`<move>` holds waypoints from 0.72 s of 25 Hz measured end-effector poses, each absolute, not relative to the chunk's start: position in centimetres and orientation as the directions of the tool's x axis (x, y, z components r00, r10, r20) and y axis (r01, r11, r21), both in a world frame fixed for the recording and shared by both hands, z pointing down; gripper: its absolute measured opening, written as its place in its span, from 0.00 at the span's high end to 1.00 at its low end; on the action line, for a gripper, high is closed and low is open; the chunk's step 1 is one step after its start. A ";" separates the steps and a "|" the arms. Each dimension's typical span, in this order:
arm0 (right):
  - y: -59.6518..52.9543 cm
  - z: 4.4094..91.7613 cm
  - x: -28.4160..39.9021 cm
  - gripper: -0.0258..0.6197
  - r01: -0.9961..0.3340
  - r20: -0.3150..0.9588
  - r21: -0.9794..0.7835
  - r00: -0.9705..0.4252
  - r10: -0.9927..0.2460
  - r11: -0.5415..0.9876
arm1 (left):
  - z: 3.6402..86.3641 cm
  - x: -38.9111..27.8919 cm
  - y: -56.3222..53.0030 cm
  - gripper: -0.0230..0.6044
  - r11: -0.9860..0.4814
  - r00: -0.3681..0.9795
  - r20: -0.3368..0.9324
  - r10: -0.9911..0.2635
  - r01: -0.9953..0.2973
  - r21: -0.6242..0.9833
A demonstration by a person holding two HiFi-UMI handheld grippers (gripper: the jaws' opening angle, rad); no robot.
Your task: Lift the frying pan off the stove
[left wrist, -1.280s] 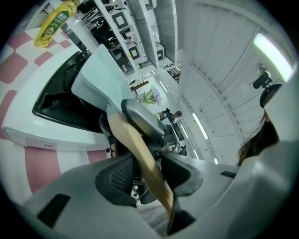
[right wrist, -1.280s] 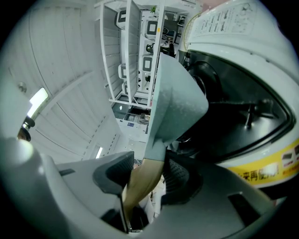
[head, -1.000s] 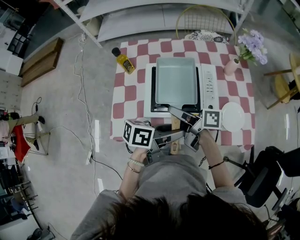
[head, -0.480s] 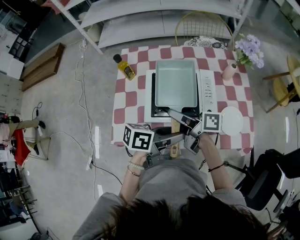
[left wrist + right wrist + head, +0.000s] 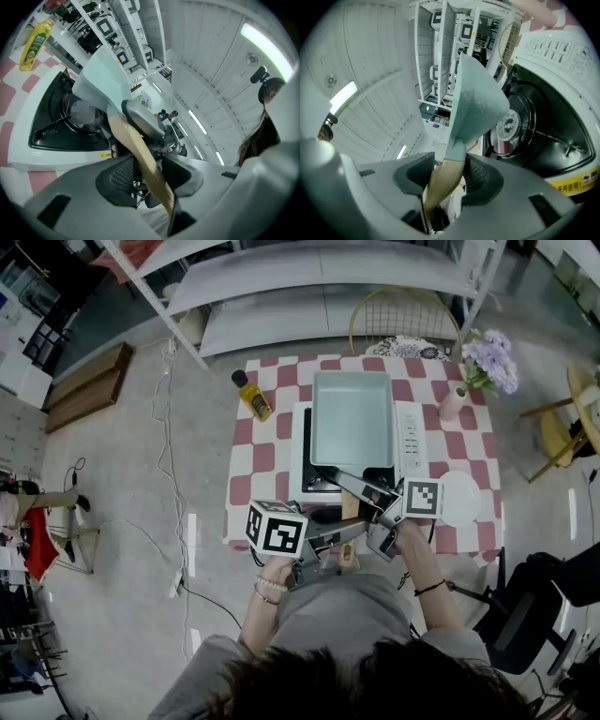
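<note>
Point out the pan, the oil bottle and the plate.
pan (image 5: 352, 418), head view, middle of its pale inside.
oil bottle (image 5: 256, 399), head view, its yellow body.
plate (image 5: 461, 499), head view, its centre.

Pale-green pan (image 5: 352, 418); white stove (image 5: 412, 432); red-checked tablecloth (image 5: 263, 452).

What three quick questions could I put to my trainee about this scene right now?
1. Multiple choice: the left gripper and the right gripper both have their fingers shut on which thing? A the frying pan's wooden handle; B the oil bottle; C the flower vase.
2. True or false: in the head view, the white plate lies to the right of the stove.
3. Fill in: the tablecloth is red-and-white ____.
Key: 1 A; 2 true; 3 checked.
</note>
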State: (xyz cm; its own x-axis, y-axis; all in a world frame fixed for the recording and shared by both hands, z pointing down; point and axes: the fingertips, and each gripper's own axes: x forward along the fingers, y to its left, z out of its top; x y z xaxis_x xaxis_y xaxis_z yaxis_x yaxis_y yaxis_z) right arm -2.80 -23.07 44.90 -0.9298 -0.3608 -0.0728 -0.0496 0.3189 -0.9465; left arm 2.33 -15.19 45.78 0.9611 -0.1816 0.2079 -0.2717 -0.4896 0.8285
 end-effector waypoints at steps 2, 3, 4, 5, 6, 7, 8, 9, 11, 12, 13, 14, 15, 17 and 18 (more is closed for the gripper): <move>-23.1 44.4 -2.7 0.66 -0.052 -0.076 -0.942 -0.930 -0.360 0.332 | 45.3 2.4 -15.2 0.67 -0.499 0.962 0.205 -0.182 -0.270 0.824; -23.1 44.1 -2.7 0.66 -0.051 -0.079 -0.939 -0.930 -0.359 0.339 | 45.1 2.4 -15.2 0.67 -0.504 0.962 0.203 -0.183 -0.269 0.821; -23.2 43.9 -2.7 0.66 -0.049 -0.084 -0.937 -0.930 -0.359 0.346 | 45.0 2.4 -15.3 0.67 -0.510 0.962 0.203 -0.183 -0.269 0.817; -23.2 43.7 -2.7 0.66 -0.047 -0.088 -0.935 -0.929 -0.359 0.351 | 44.8 2.3 -15.3 0.67 -0.516 0.962 0.203 -0.184 -0.270 0.813; -23.2 43.5 -2.7 0.66 -0.048 -0.090 -0.933 -0.929 -0.359 0.356 | 44.7 2.4 -15.3 0.67 -0.522 0.962 0.203 -0.184 -0.271 0.809; -23.2 43.3 -2.7 0.66 -0.049 -0.091 -0.931 -0.929 -0.359 0.360 | 44.6 2.4 -15.3 0.67 -0.527 0.962 0.203 -0.183 -0.271 0.806; -23.2 43.1 -2.6 0.66 -0.049 -0.092 -0.930 -0.928 -0.360 0.364 | 44.5 2.4 -15.3 0.67 -0.532 0.962 0.203 -0.183 -0.271 0.802; -23.1 43.0 -2.6 0.66 -0.050 -0.093 -0.929 -0.928 -0.361 0.366 | 44.3 2.4 -15.3 0.67 -0.536 0.962 0.202 -0.183 -0.270 0.800; -23.0 42.6 -2.6 0.66 -0.050 -0.094 -0.928 -0.927 -0.363 0.370 | 44.0 2.5 -15.2 0.67 -0.545 0.963 0.200 -0.183 -0.269 0.794; -23.0 42.4 -2.5 0.66 -0.051 -0.096 -0.926 -0.927 -0.363 0.375 | 43.8 2.5 -15.1 0.67 -0.549 0.963 0.198 -0.184 -0.268 0.792; -23.0 42.1 -2.5 0.66 -0.051 -0.099 -0.923 -0.927 -0.362 0.381 | 43.6 2.5 -15.1 0.67 -0.553 0.963 0.197 -0.184 -0.267 0.789; -23.0 41.9 -2.5 0.66 -0.050 -0.101 -0.921 -0.927 -0.362 0.387 | 43.4 2.5 -15.1 0.67 -0.558 0.963 0.196 -0.183 -0.266 0.786; -23.0 41.7 -2.5 0.66 -0.050 -0.104 -0.919 -0.926 -0.363 0.390 | 43.2 2.5 -15.1 0.67 -0.564 0.964 0.194 -0.183 -0.265 0.782; -23.1 41.3 -2.4 0.66 -0.050 -0.108 -0.917 -0.924 -0.367 0.395 | 42.8 2.5 -15.2 0.67 -0.574 0.965 0.190 -0.183 -0.262 0.776; -23.1 41.0 -2.3 0.66 -0.051 -0.109 -0.916 -0.923 -0.369 0.397 | 42.6 2.6 -15.2 0.67 -0.578 0.965 0.188 -0.182 -0.260 0.773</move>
State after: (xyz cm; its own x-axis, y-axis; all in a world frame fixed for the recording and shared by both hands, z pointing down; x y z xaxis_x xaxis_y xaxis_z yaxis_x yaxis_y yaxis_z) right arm -2.29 -23.06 41.03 -0.9230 -0.3692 -0.1088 -0.0509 0.3972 -0.9163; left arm 2.58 -15.21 42.58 0.9651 -0.1824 0.1877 -0.2597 -0.5783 0.7734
